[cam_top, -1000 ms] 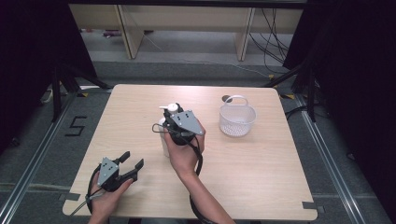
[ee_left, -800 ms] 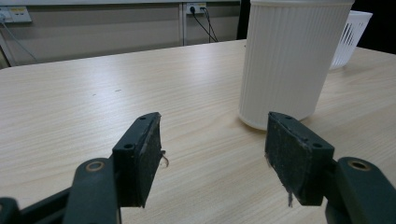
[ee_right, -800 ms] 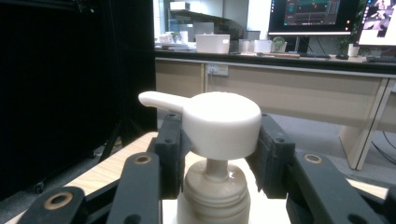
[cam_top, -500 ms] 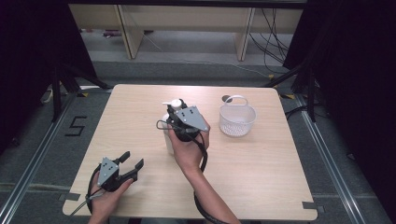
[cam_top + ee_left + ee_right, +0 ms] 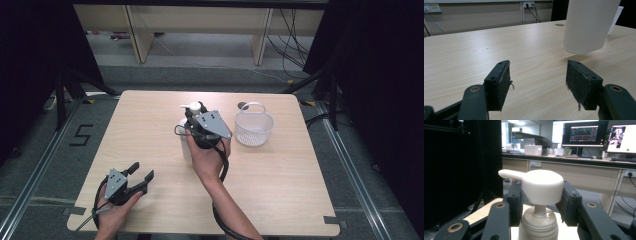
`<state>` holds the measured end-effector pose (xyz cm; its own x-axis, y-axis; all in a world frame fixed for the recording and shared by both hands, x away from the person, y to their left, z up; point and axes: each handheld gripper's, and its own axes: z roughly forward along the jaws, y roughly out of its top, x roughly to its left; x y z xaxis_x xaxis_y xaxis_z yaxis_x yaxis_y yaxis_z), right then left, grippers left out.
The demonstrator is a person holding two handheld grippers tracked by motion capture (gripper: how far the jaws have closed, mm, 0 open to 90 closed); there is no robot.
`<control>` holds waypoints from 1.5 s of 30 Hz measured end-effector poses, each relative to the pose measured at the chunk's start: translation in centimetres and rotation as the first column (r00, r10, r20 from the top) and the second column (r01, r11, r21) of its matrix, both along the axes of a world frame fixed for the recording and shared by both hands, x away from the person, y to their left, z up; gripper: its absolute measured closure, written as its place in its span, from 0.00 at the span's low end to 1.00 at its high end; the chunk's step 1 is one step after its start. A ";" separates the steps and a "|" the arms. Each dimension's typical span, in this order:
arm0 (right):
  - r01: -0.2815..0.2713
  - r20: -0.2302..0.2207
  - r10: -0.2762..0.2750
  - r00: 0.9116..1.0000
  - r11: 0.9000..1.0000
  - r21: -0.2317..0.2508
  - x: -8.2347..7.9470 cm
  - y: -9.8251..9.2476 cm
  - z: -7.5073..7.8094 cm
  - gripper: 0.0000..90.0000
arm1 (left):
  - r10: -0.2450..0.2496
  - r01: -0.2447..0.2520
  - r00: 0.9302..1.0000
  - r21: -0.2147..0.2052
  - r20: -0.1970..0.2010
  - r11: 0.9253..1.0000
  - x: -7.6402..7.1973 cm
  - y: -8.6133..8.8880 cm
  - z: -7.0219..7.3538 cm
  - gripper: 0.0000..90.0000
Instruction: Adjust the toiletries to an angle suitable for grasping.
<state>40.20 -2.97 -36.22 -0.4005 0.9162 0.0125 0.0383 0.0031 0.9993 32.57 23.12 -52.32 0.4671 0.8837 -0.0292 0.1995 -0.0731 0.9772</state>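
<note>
A white pump bottle [image 5: 185,143] with a ribbed body hangs a little above the wooden table [image 5: 280,170], near its middle. My right gripper [image 5: 193,114] is shut on it, its pads pressing the pump head [image 5: 541,185] from both sides just above the neck. In the left gripper view the bottle's base [image 5: 589,25] floats over its own shadow. My left gripper [image 5: 141,171] rests on the table at the near left, a hand around it, with its jaws wide and nothing between its pads [image 5: 499,85].
A white mesh basket [image 5: 270,125] with a hoop handle stands on the table to the right of the bottle. Shelving and cables lie on the floor beyond the far edge. Dark curtains flank both sides.
The right hand has carried the bottle to the right and slightly up, closer to the basket. The left gripper has stayed where it was.
</note>
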 end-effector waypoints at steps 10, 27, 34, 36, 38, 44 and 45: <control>0.017 0.007 -0.017 1.000 1.000 0.001 0.1 -1.1 0.5 0.67 | -0.002 0.001 1.000 0.003 0.004 1.000 0.0 0.0 0.0 0.40; 0.049 0.030 -0.049 0.998 0.999 -0.007 0.4 -2.7 1.3 0.67 | 0.005 -0.005 1.000 0.008 -0.003 1.000 0.1 -0.1 0.0 0.40; 0.056 0.029 -0.057 0.998 0.998 0.007 0.6 -3.6 2.0 0.67 | 0.005 -0.005 1.000 -0.003 0.006 1.000 0.1 -0.1 0.0 0.40; 0.064 0.032 -0.064 0.997 0.998 0.010 0.6 -3.8 2.1 0.67 | 0.005 -0.005 1.000 -0.005 0.005 1.000 0.1 0.0 0.0 0.40; 0.067 0.024 -0.067 0.997 0.998 0.012 0.6 -4.0 2.2 0.67 | 0.007 -0.007 1.000 -0.005 0.002 1.000 0.2 -0.1 0.0 0.40; 0.076 0.036 -0.076 0.996 0.997 0.005 0.5 -4.5 2.6 0.67 | 0.002 -0.001 1.000 -0.015 0.014 1.000 0.2 0.0 -0.1 0.40; 0.075 0.028 -0.075 0.997 0.997 0.017 0.5 -4.5 2.6 0.67 | 0.005 -0.005 1.000 -0.009 0.007 1.000 0.2 0.0 -0.1 0.39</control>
<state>40.70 -7.46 -33.57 -0.3313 0.9434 0.0169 0.0087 -0.0148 0.9999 32.73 23.09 -52.38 0.4625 0.8860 -0.0333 0.1926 -0.0637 0.9792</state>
